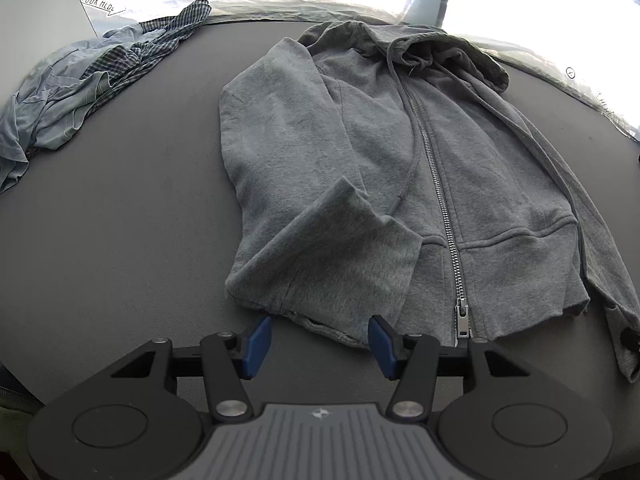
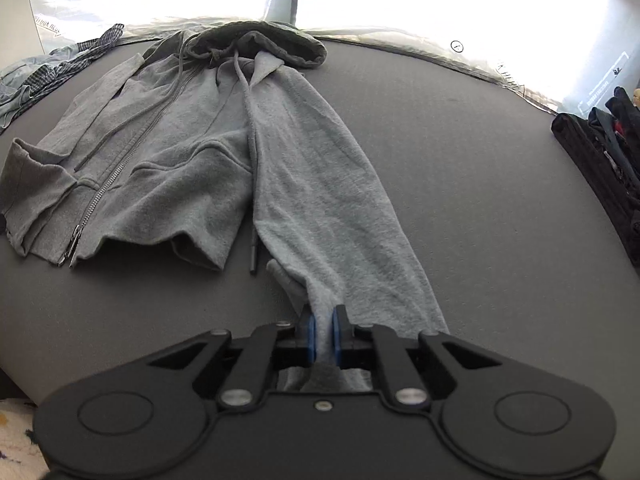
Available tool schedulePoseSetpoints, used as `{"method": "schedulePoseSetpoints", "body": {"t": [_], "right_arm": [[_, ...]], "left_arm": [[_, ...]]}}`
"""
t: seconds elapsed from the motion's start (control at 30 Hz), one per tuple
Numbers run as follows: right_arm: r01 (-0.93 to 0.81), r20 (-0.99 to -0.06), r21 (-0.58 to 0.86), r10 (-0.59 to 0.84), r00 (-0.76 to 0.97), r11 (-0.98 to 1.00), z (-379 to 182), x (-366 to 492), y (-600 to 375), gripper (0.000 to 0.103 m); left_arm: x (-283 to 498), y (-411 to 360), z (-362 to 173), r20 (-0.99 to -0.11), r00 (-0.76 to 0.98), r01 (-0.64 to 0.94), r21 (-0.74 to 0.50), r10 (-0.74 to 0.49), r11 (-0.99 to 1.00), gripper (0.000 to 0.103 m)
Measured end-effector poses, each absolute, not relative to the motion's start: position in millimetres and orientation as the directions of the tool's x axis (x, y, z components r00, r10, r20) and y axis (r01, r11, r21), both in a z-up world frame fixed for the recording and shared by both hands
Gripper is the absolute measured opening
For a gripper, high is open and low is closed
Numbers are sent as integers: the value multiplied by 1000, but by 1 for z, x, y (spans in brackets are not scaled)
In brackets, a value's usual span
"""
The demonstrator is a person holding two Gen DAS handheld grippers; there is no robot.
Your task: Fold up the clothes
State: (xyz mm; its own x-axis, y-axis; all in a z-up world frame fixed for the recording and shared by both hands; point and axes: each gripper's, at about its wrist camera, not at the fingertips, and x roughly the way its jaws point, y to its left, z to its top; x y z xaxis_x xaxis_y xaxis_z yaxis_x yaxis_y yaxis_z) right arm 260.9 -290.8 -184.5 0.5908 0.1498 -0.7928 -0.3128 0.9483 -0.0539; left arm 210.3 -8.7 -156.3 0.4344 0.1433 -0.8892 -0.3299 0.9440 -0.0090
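Right wrist: tool [image 2: 324, 334] pinches one hoodie [image 2: 168, 160] sleeve [image 2: 328, 208].

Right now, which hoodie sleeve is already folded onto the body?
The sleeve by the open left gripper is: it lies doubled over the hoodie front. The other sleeve stretches straight out on the table, its cuff pinched in the right gripper.

- The left wrist view looks forward and down from just behind the left gripper [image 1: 319, 344], close to the near hem of the grey hoodie [image 1: 400, 168], with a pile of clothes [image 1: 80, 92] far left.
- The right wrist view sits low behind the right gripper [image 2: 324, 334], facing up along the hoodie's sleeve [image 2: 332, 208].
- Both views share the hoodie, the grey table [image 1: 120, 220] and the pile.
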Motion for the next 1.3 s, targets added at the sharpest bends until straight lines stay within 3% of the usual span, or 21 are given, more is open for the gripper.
{"method": "schedulePoseSetpoints", "body": {"t": [0.2,0.33,0.4,0.43,0.5,0.73,0.8,0.87,0.97,1.17,1.3], "right_arm": [[-101,-661,-38,51,749,994,-131,309,-361,8],[198,-593,-137,-241,768,971,-110,364,-414,17],[269,-582,-223,-350,735,937,-106,381,-423,21],[263,-587,-221,-343,733,939,-108,379,-420,21],[223,-622,-193,-296,725,955,-119,368,-407,37],[90,-726,-85,-124,677,992,-156,333,-359,40],[54,-750,-50,-73,657,997,-167,323,-346,40],[42,-761,-43,-60,646,998,-170,317,-334,40],[33,-771,-43,-54,635,999,-172,310,-317,40],[77,-761,-39,-80,643,996,-159,311,-296,40],[88,-756,-20,-73,650,996,-152,308,-280,40]], "left_arm": [[216,-10,-152,-879,447,-336,8,167,942,55],[222,-10,-152,-875,449,-329,23,178,944,55],[225,-8,-154,-871,448,-345,40,202,938,55],[227,-7,-155,-869,448,-344,52,212,938,55],[230,-5,-156,-863,449,-342,74,232,937,55],[244,2,-167,-836,501,-248,106,221,963,55],[247,0,-172,-824,528,-200,115,206,973,52],[248,7,-172,-816,545,-196,100,193,975,13],[244,27,-164,-797,574,-238,53,185,970,11],[225,129,-96,-651,632,-472,107,421,875,9],[218,230,-62,-521,457,-766,182,721,617,14]]}}
